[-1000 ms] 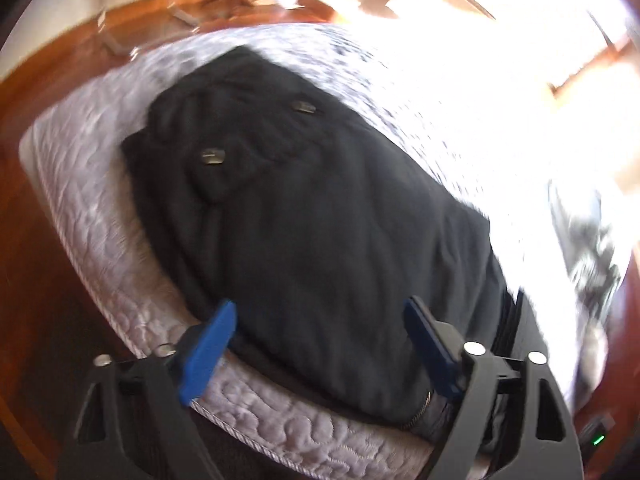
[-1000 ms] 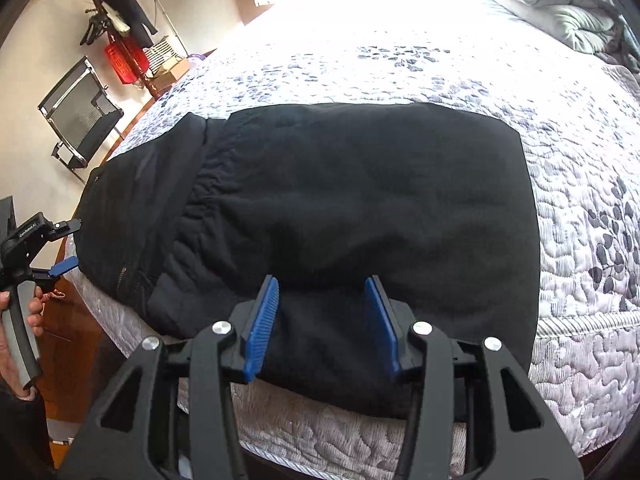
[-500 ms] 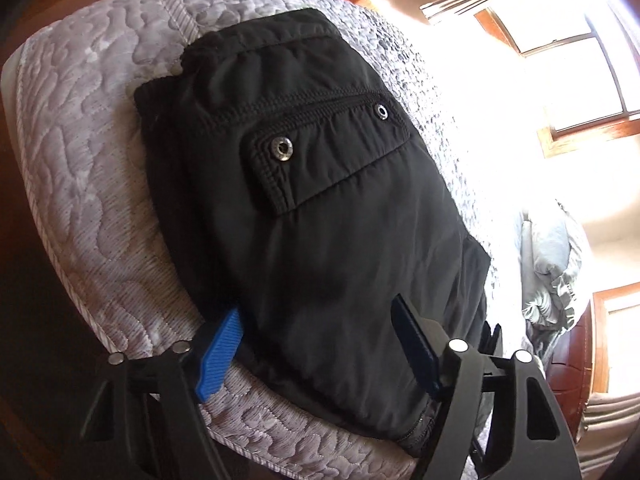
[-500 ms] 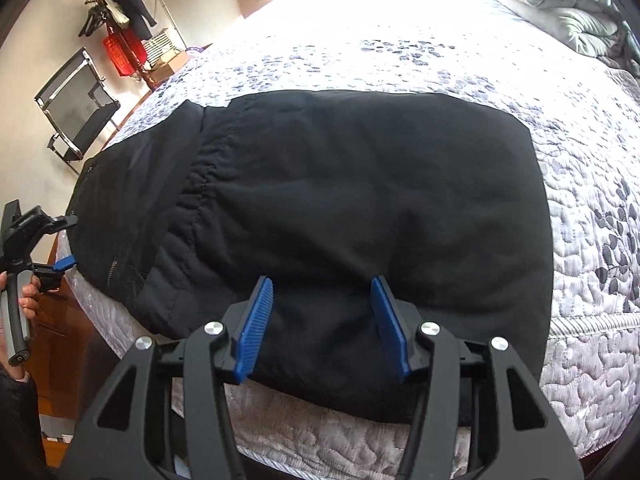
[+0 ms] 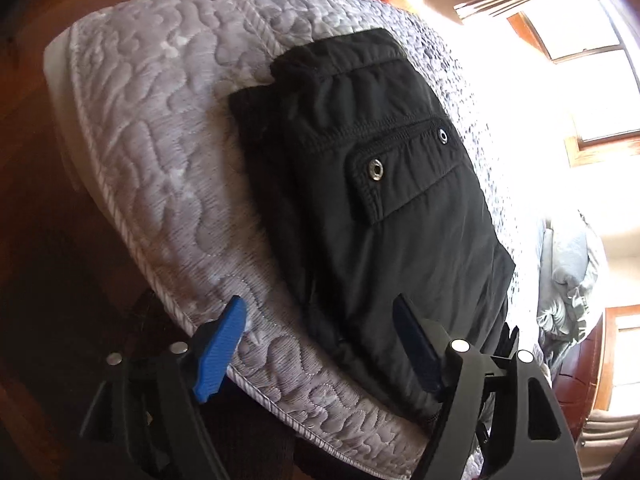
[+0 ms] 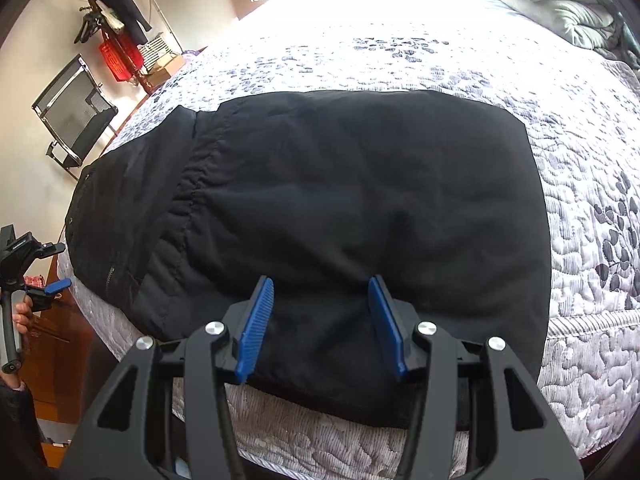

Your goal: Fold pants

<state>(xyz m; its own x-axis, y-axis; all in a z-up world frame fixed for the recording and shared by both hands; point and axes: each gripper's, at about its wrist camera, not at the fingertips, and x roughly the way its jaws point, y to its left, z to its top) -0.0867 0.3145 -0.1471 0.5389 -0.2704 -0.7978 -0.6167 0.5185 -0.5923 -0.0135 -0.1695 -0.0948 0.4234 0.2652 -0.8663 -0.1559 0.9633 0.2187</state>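
We see a home bedroom: a bed (image 6: 580, 128) with a quilted, leaf-patterned cover fills both views, a rumpled duvet (image 6: 568, 4) at its far end. A coat stand (image 6: 108, 20) hung with clothes, a mesh chair (image 6: 74, 112), wooden floor (image 5: 44, 240) and a curtained window (image 5: 592, 40) complete the room.

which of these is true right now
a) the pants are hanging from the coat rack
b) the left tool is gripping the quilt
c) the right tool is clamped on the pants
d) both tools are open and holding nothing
d: the right tool and the left tool both show a wide gap between their blue pads with no cloth pinched, while the black pants lie flat on the quilted bed.
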